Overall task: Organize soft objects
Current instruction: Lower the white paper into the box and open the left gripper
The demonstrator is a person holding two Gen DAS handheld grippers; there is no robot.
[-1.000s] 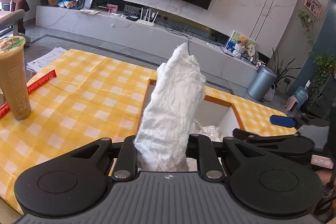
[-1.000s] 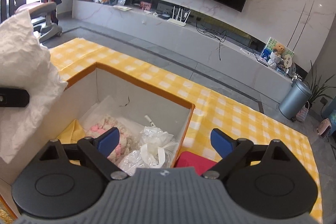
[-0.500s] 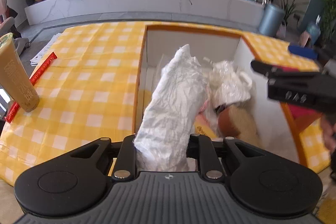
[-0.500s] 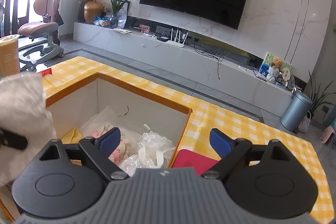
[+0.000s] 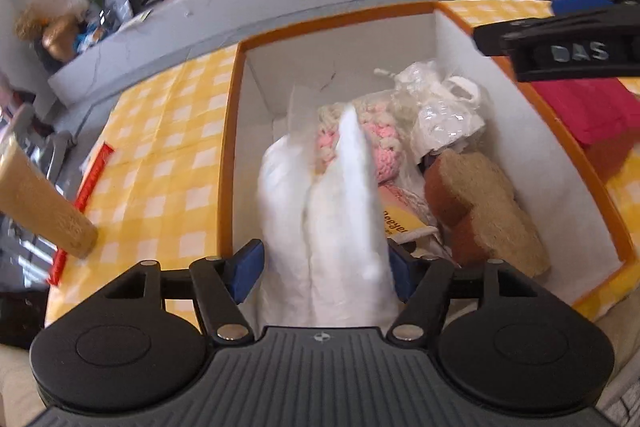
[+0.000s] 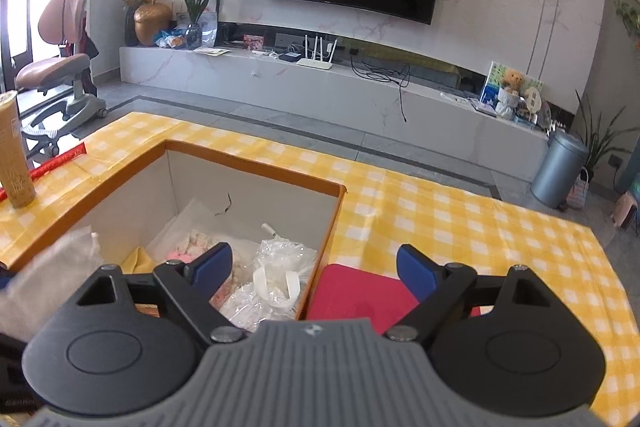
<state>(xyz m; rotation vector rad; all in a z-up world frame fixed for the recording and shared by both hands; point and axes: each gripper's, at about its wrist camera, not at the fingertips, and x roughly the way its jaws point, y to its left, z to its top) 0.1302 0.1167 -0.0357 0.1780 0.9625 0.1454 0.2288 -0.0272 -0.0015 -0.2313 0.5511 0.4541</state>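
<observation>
My left gripper [image 5: 326,269] has just opened over the box [image 5: 230,155], releasing the white cloth [image 5: 340,227]. My right gripper [image 6: 314,267] is spread, empty. One more soft item stowed.

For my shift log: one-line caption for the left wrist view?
Left tongs, just opened, release white crumpled cloth into the orange-rimmed box.

Box [image 5: 520,131] on the table [image 5: 168,163], sponge [image 5: 484,211] and bag [image 5: 444,107] inside, cup [image 5: 40,203] left of it

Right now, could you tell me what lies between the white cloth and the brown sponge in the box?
A yellow packet, seen in the left wrist view.
</observation>
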